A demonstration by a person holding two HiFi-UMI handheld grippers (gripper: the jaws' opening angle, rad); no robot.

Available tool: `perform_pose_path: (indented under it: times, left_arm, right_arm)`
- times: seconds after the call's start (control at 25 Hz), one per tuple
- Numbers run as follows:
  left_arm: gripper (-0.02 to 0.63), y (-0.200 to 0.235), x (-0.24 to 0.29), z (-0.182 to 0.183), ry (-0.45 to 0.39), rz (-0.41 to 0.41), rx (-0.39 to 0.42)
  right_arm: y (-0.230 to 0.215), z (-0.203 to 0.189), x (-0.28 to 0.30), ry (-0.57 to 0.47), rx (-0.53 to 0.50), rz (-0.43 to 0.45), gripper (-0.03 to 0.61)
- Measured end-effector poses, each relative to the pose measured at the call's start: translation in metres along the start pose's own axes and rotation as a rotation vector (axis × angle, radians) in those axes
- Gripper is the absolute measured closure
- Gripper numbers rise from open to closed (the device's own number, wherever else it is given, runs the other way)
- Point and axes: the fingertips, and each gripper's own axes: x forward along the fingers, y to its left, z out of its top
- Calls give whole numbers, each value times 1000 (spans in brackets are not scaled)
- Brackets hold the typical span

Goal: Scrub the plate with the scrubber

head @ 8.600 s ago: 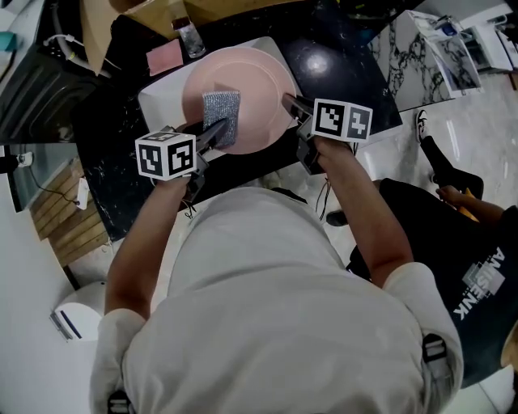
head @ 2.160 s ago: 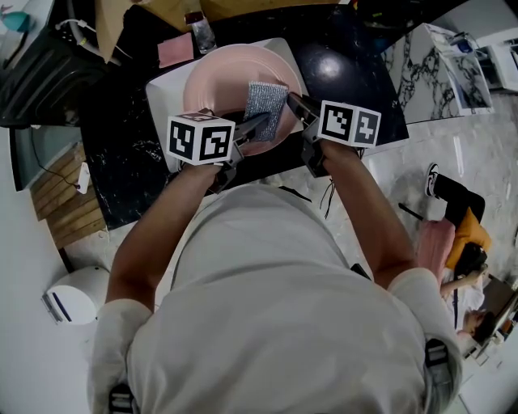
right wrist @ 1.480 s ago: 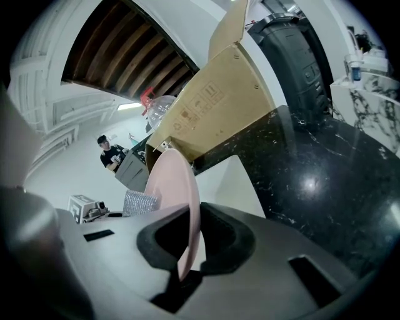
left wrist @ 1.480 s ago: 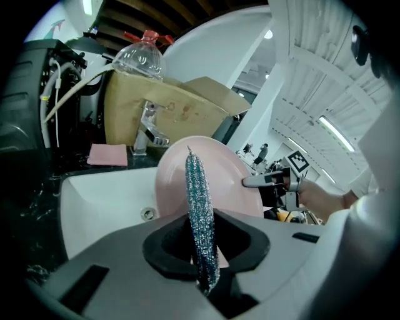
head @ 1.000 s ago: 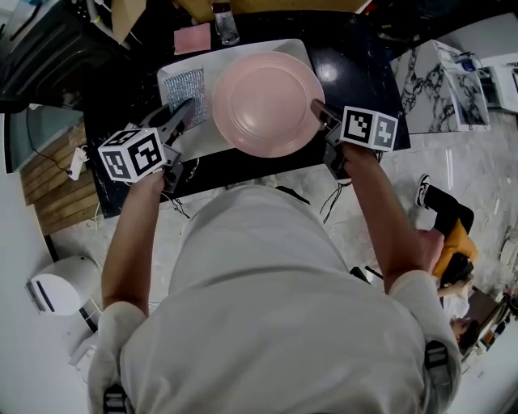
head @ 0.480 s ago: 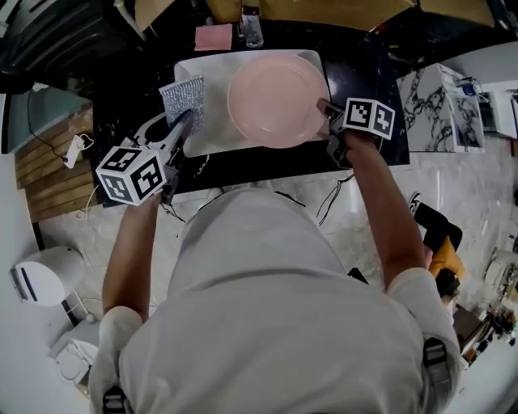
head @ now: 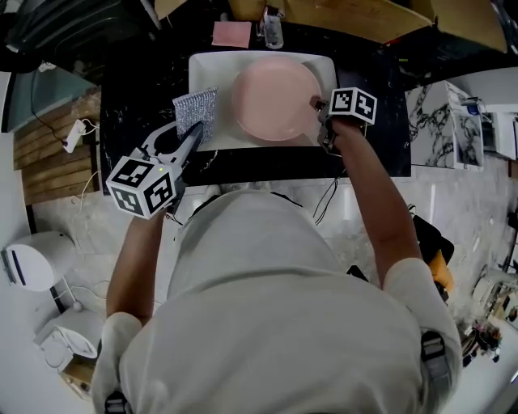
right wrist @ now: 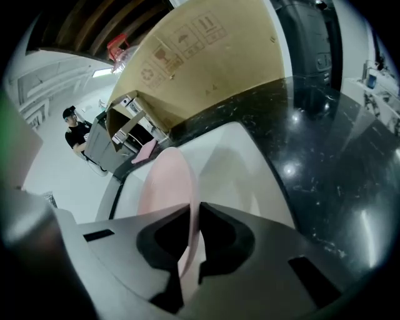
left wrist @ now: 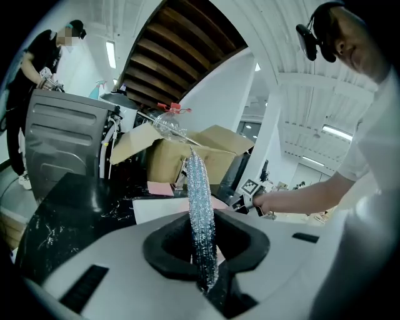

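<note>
A pink plate (head: 275, 99) lies over a white tray (head: 207, 66) on the black counter. My right gripper (head: 318, 107) is shut on the plate's right rim; in the right gripper view the pink plate (right wrist: 167, 187) runs edge-on between the jaws. My left gripper (head: 194, 136) is shut on a silvery mesh scrubber (head: 196, 111), held off the plate over the tray's left edge. In the left gripper view the scrubber (left wrist: 201, 219) stands upright between the jaws.
A pink sponge (head: 231, 34) and a small clear bottle (head: 273, 31) sit at the counter's far edge by a cardboard box (head: 380, 16). A dark machine (left wrist: 65, 137) stands to the left. A white bin (head: 32, 259) is on the floor at left.
The scrubber has left the plate: my left gripper carried it leftward off the plate and now holds it raised beside the tray. The right gripper keeps its hold on the rim.
</note>
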Motion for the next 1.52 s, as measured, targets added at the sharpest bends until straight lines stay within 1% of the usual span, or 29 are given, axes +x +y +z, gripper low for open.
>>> perform_pose_path:
  times: [0.36, 0.52, 0.8, 1.08, 1.24, 1.28, 1.4, 1.52]
  left_arm:
    - [545, 3, -15, -17, 12, 42, -30]
    - [545, 7, -21, -27, 21, 63, -45]
    - [545, 7, -20, -31, 36, 61, -57]
    - [545, 4, -13, -29, 47, 37, -64]
    - [545, 5, -10, -31, 55, 14, -63]
    - [545, 5, -9, -31, 58, 7, -61]
    - [545, 6, -8, -32, 69, -19, -53]
    - [545, 7, -7, -30, 73, -53, -41]
  right_arm:
    - [-18, -12, 48, 77, 15, -67, 554]
    - [-27, -20, 64, 103, 33, -83, 555]
    - [-38, -23, 81, 118, 36, -114, 552]
    - [-46, -29, 90, 138, -48, -159, 547]
    - [-51, -33, 89, 145, -82, -195, 497]
    - [-51, -33, 87, 145, -95, -203, 495]
    - [-46, -31, 78, 128, -131, -215, 494]
    - [-33, -26, 62, 89, -172, -213, 495]
